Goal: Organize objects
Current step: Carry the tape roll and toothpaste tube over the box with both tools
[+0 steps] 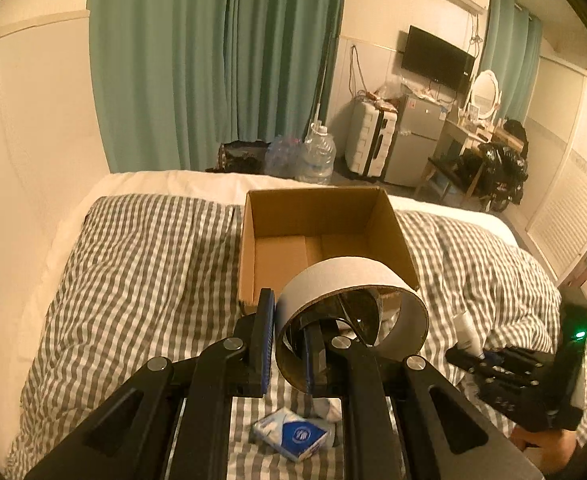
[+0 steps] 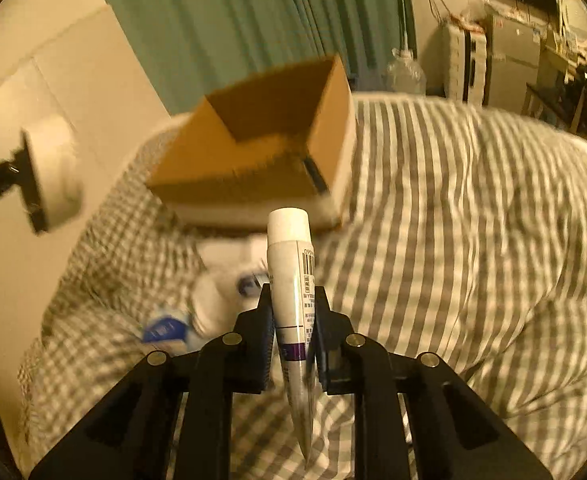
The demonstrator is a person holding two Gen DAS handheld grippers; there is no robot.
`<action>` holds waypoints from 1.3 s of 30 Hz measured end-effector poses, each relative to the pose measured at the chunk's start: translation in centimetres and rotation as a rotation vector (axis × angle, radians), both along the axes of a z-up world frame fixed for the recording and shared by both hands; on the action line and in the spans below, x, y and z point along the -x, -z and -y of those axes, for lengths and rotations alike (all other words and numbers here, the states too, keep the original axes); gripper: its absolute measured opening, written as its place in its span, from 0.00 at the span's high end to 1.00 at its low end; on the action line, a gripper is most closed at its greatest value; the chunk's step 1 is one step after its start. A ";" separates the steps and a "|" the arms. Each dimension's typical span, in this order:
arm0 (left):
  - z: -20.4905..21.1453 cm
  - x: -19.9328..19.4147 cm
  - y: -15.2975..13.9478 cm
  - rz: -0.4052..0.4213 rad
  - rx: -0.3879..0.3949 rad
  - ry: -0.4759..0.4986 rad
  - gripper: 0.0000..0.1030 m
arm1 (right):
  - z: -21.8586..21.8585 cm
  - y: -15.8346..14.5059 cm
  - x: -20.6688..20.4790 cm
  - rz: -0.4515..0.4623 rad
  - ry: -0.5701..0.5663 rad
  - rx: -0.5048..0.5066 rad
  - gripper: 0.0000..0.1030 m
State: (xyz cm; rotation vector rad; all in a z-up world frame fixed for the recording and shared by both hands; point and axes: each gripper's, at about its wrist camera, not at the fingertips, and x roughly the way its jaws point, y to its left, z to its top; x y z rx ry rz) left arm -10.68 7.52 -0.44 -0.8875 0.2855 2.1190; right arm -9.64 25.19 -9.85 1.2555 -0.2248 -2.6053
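My left gripper (image 1: 287,344) is shut on the wall of a wide tape roll (image 1: 353,280), one finger inside the ring and one outside, held just in front of an open, empty cardboard box (image 1: 317,208) on the bed. My right gripper (image 2: 293,300) is shut on a white tube (image 2: 291,264) with a white cap, pointing toward the box (image 2: 269,176). The right gripper with the tube shows at the right of the left wrist view (image 1: 509,368). The left gripper with the roll shows at the left of the right wrist view (image 2: 49,172).
A blue and white tissue pack (image 1: 293,436) and a white sock (image 1: 327,410) lie on the grey checked duvet (image 1: 141,264) below my left gripper. They also show blurred in the right wrist view (image 2: 165,330). A wall runs along the bed's left side.
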 end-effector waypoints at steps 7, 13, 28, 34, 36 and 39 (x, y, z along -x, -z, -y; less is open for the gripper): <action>-1.5 1.6 -0.5 0.004 -0.030 -0.006 0.88 | 1.3 -5.0 2.2 -0.104 -0.024 -0.011 0.84; -3.2 3.2 0.0 0.006 -0.035 -0.007 0.88 | 2.7 -6.6 5.4 -0.140 -0.043 -0.042 0.84; -9.1 8.5 6.1 0.049 0.034 0.002 0.88 | 5.0 -3.5 15.1 -0.090 -0.084 -0.035 0.84; -11.2 10.0 9.3 0.076 0.073 0.013 0.88 | 5.7 -0.4 17.7 -0.042 -0.102 -0.064 0.83; -11.7 10.2 10.2 0.084 0.084 0.020 0.88 | 5.7 0.5 18.2 -0.038 -0.099 -0.068 0.83; -12.4 10.7 11.3 0.101 0.106 0.020 0.88 | 5.7 1.3 18.5 -0.035 -0.091 -0.078 0.83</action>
